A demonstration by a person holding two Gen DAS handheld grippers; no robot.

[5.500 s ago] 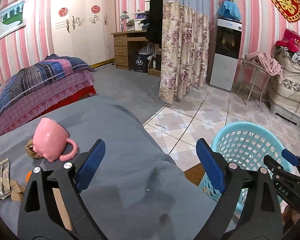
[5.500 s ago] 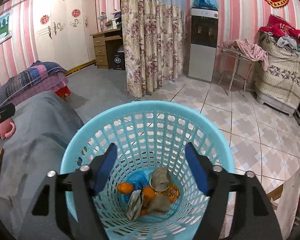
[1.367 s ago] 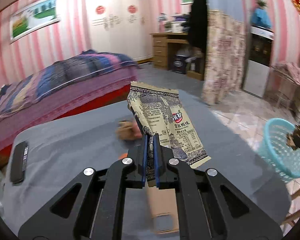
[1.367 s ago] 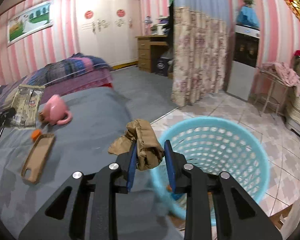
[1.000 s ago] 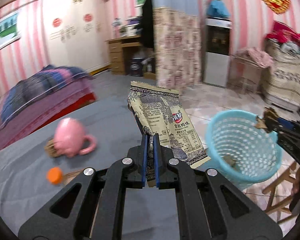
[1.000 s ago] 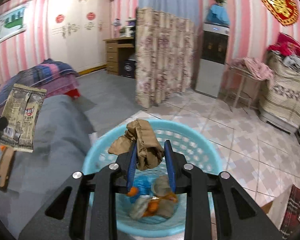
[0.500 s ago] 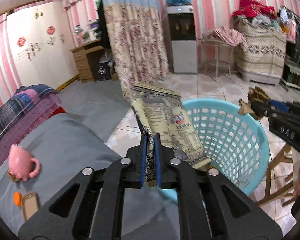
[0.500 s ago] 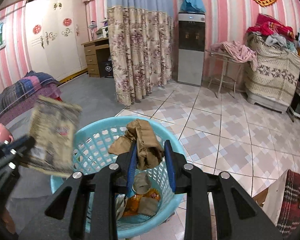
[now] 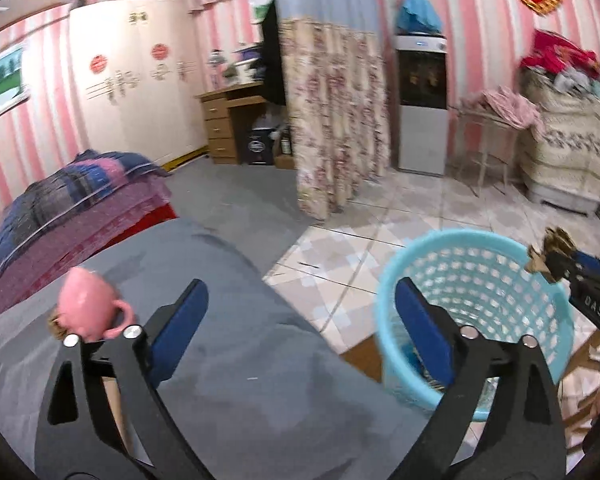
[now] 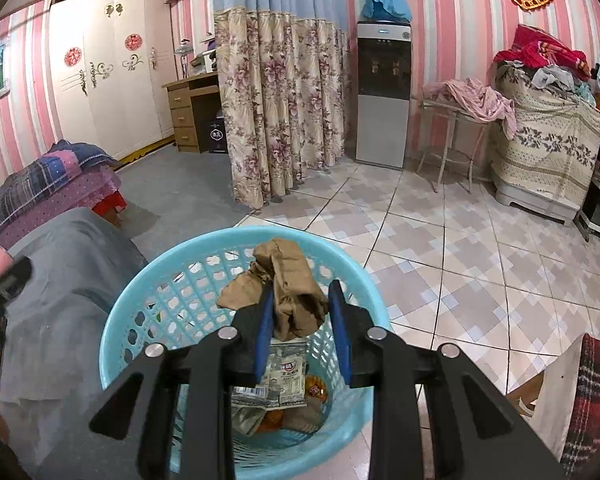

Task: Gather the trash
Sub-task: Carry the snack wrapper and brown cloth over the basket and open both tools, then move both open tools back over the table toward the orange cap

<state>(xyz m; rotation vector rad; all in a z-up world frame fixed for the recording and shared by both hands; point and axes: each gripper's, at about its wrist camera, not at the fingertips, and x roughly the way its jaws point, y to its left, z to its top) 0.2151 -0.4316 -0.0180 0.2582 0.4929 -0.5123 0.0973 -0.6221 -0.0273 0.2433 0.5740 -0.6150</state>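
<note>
My left gripper [image 9: 300, 296] hangs over the edge of the grey-covered table [image 9: 240, 360], left of the light-blue basket [image 9: 460, 236]. Its jaws are opening wide and nothing is between them. My right gripper [image 10: 300, 294] is shut on a crumpled brown paper [image 10: 288, 280], held just above the basket's [image 10: 148, 280] mouth. A printed snack wrapper [image 10: 284, 376] lies inside on top of other trash. In the left wrist view the right gripper [image 9: 548, 264] pokes in over the basket's right rim with the paper [image 9: 554, 242].
A pink mug [image 9: 86, 308] lies on the table's left side, with a tan phone case [image 9: 114, 396] partly hidden behind my left finger. A bed [image 9: 60, 208] stands beyond; a floral curtain [image 10: 276, 120] and water dispenser [image 10: 382, 96] stand across the tiled floor.
The left gripper has gone from shut on the snack wrapper to wide open, and the wrapper now lies in the basket. It has swung back toward the table. The right gripper still holds the paper.
</note>
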